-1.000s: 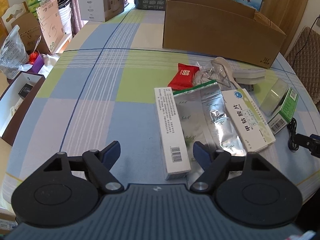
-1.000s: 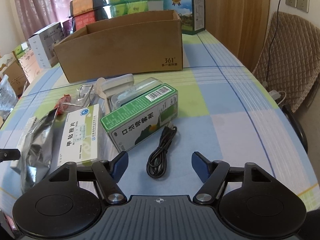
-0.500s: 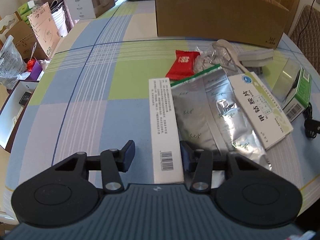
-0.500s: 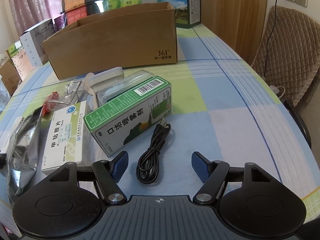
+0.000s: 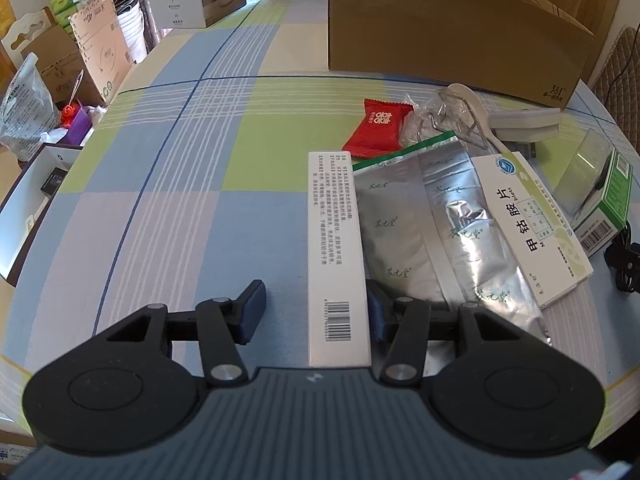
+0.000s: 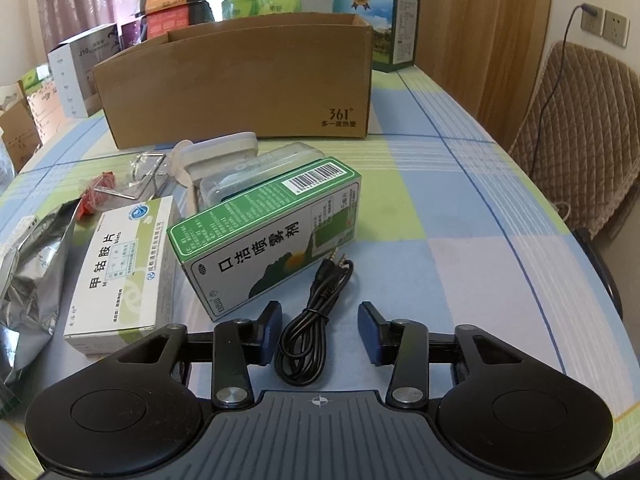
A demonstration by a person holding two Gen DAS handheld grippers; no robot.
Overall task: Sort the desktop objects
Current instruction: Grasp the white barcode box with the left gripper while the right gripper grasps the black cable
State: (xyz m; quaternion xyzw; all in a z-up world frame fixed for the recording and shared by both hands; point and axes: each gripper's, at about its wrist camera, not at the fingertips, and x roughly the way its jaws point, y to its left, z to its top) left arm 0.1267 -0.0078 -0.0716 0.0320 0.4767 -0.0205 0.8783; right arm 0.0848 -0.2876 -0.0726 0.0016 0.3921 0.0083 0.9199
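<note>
A long white box [image 5: 335,240] with a barcode lies on the checked tablecloth, its near end between the fingers of my left gripper [image 5: 314,312]. That gripper is open: the right pad touches the box, the left pad stands a gap away. Beside the box lie silver foil pouches [image 5: 436,232], a white medicine box [image 5: 532,224] and a red sachet [image 5: 378,128]. In the right wrist view a coiled black audio cable [image 6: 310,328] lies between the fingers of my open right gripper [image 6: 319,332], untouched. A green spray box [image 6: 264,240] sits just left of the cable.
An open brown cardboard box [image 6: 236,80] stands behind the clutter, also in the left wrist view [image 5: 452,36]. A white spoon, clear plastic bag [image 5: 452,112] and grey case [image 5: 524,122] lie before it. A quilted chair [image 6: 580,128] stands right of the table; cartons crowd the left.
Both grippers moved forward and lower. The left one narrowed around the white box's near end; the right one narrowed with the cable now between its fingers.
</note>
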